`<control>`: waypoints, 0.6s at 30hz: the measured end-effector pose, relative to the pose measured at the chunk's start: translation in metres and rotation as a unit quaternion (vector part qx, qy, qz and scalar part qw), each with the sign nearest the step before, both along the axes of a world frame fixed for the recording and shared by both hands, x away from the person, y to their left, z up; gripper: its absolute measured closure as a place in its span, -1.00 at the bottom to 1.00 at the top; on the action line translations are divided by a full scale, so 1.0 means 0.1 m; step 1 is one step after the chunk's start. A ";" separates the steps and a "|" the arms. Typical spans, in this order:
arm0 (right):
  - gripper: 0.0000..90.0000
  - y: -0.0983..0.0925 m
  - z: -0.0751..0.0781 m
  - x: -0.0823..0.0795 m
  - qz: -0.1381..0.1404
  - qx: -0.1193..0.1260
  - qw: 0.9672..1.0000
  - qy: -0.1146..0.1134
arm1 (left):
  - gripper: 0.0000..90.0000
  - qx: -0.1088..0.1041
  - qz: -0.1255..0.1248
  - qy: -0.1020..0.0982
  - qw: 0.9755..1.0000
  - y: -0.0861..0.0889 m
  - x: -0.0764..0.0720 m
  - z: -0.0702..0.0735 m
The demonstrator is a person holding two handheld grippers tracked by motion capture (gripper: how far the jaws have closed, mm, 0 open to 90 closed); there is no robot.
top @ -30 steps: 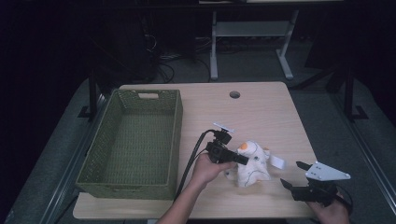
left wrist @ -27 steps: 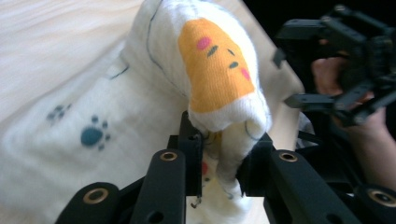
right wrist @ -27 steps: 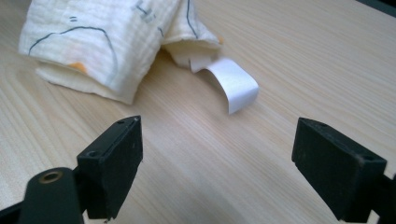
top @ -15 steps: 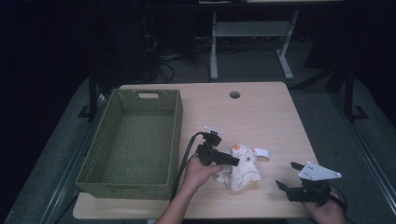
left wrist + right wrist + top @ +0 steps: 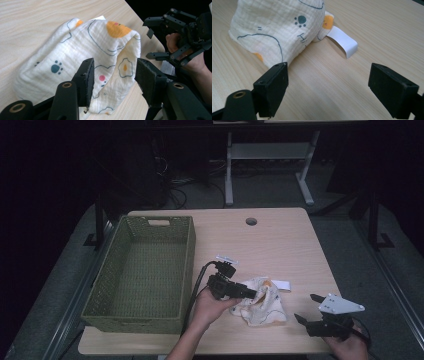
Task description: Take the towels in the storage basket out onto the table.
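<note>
A white muslin cloth (image 5: 264, 304) printed with paws, eggs and orange spots lies crumpled on the table's near right part. My left gripper (image 5: 251, 294) lies level at the cloth's left edge. Its jaws have just been closing a little after opening, and they stand apart. In the left gripper view a raised fold of the cloth (image 5: 75, 45) sits between and beyond the left gripper (image 5: 113, 75), whose pads (image 5: 88, 80) do not press it. My right gripper (image 5: 305, 307) rests open near the front edge, right of the cloth (image 5: 274, 22), with bare wood between its jaws (image 5: 328, 82).
A green woven basket (image 5: 187, 270) stands empty on the table's left half. A white label (image 5: 343, 41) curls out from the cloth's far side. The tan table (image 5: 270, 245) has a round cable hole (image 5: 251, 221) at the back. Dark floor and a stand lie beyond.
My left gripper has let go of the cloth and drawn back a little to the left. The cloth has slumped lower and flatter on the table. The right gripper has barely moved.
</note>
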State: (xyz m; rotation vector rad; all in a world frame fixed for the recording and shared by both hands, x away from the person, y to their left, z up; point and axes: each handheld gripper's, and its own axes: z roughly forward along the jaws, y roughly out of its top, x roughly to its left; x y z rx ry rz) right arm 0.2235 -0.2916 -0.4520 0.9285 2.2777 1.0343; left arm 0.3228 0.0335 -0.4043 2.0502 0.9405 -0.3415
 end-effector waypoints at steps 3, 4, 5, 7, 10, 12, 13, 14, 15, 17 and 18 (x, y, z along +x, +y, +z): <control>-0.63 0.02 0.00 -0.01 0.007 0.003 1.000 0.002 | 0.11 0.004 0.002 0.006 1.000 0.01 0.00 -0.06; -0.56 0.04 0.01 -0.02 0.015 0.010 1.000 0.004 | 0.11 0.001 0.006 0.009 1.000 0.03 0.01 -0.10; -0.56 0.04 0.01 -0.02 0.015 0.010 1.000 0.004 | 0.11 0.001 0.006 0.009 1.000 0.03 0.01 -0.10; -0.47 0.09 0.02 -0.03 0.039 0.005 0.999 0.001 | 0.11 0.006 0.006 0.010 1.000 0.06 0.01 -0.14; -0.28 0.15 0.03 -0.05 0.062 0.014 0.998 0.007 | 0.11 0.006 0.004 0.008 1.000 0.06 0.01 -0.17; -0.23 0.19 0.03 -0.05 0.072 0.017 0.997 0.009 | 0.11 0.006 0.006 0.011 1.000 0.06 0.01 -0.18; -0.18 0.21 0.03 -0.05 0.078 0.017 0.997 0.011 | 0.11 0.006 0.007 0.011 1.000 0.06 0.01 -0.18; -0.10 0.25 0.04 -0.05 0.088 0.023 0.996 0.017 | 0.11 0.007 0.007 0.010 1.000 0.06 0.01 -0.19; 0.01 0.32 0.03 -0.04 0.112 0.035 0.993 0.031 | 0.12 0.008 0.005 0.008 1.000 0.06 0.01 -0.21; 0.11 0.40 0.02 -0.03 0.126 0.033 0.990 0.047 | 0.12 0.006 0.009 0.013 1.000 0.06 0.01 -0.23; 0.14 0.44 0.01 -0.01 0.130 0.030 0.990 0.051 | 0.12 0.006 0.009 0.013 1.000 0.06 0.01 -0.23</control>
